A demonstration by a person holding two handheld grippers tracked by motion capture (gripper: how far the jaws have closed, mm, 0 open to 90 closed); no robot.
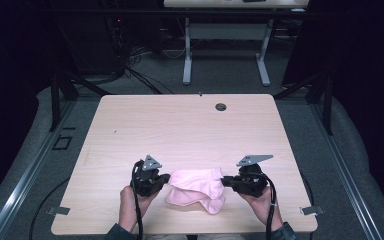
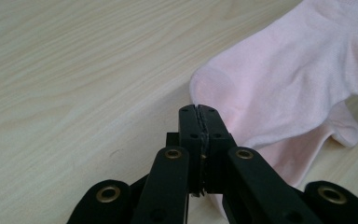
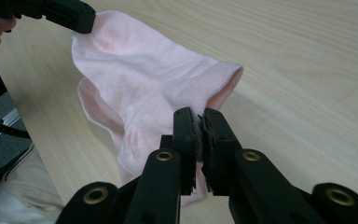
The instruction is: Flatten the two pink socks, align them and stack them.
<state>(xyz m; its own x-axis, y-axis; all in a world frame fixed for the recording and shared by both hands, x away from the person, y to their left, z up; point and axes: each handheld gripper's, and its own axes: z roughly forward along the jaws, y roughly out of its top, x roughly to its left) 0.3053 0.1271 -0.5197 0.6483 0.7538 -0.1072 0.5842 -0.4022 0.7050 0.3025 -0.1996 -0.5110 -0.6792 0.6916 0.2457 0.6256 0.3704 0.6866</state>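
Lying near the front edge of the light wood table [image 1: 180, 125], a pale pink sock [image 1: 197, 187] is stretched between the two grippers. In the high view it sits a little right of the table's middle, its body bunched and a folded end hanging toward the person.

The left gripper [image 1: 166, 178], held in the person's left hand [image 1: 130, 202], points rightward at the sock's left end. In the left gripper view its two black fingers [image 2: 191, 126] are pressed fully together, with only a thin seam between them, and the sock's rounded end [image 2: 279, 88] lies just behind and to the right of the tips. Whether any fabric is pinched in that seam cannot be told there; in the right gripper view the far gripper's tip [image 3: 81, 21] meets the sock's upper corner, which looks pulled toward it.

The right gripper [image 1: 226, 182], in the right hand [image 1: 262, 202], points leftward at the sock's right end. In the right gripper view its fingers [image 3: 186, 135] are nearly closed, with a narrow gap holding a fold of the ribbed cuff [image 3: 214, 86], so this gripper has hold of the sock.

A grey three-cornered plate [image 1: 252, 160] tops the right gripper, and a cable trails from each toward the table's front edge. A round grommet hole [image 1: 221, 107] sits near the far edge.
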